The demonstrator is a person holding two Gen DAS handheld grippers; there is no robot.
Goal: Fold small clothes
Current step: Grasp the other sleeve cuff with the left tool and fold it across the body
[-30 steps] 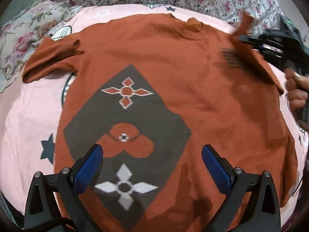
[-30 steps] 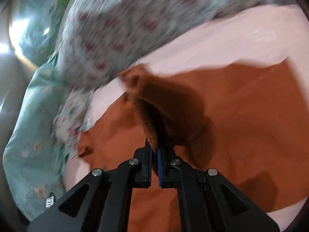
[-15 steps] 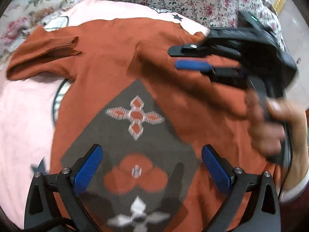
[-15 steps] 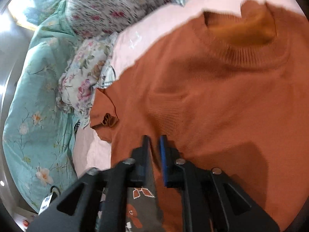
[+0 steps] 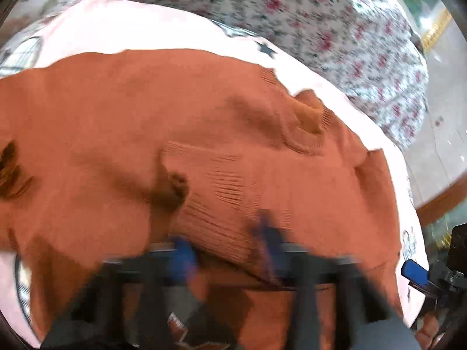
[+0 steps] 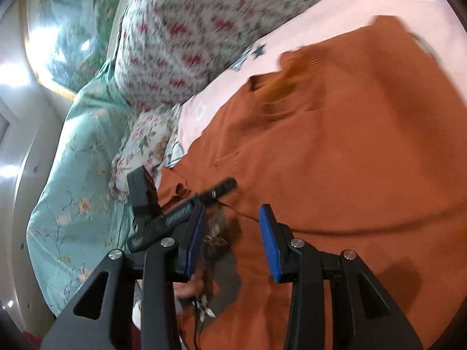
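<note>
A rust-orange sweater [image 5: 116,116] lies flat on the bed, collar [image 5: 306,116] at the far right. One sleeve [image 5: 233,180] is folded in across the chest. My left gripper [image 5: 226,250] is blurred at that sleeve's near edge. In the right wrist view it [image 6: 227,188] reads as one dark bar, its jaws together on the cloth. My right gripper [image 6: 232,233] hovers over the sweater [image 6: 350,160]. Its jaws are opening with nothing between them. One of its blue pads [image 5: 414,271] shows at the lower right of the left wrist view.
The sweater rests on a pink sheet with stars [image 5: 131,26]. A floral quilt [image 5: 321,14] is heaped behind it. A teal flowered blanket [image 6: 73,160] lies at one side. Floor [image 5: 437,145] shows past the bed's right edge. A hand [image 6: 186,288] holds the left gripper.
The right gripper carried the sleeve across the chest, let it go and drew back to the right. The left gripper moved forward to the folded sleeve and its jaws came together.
</note>
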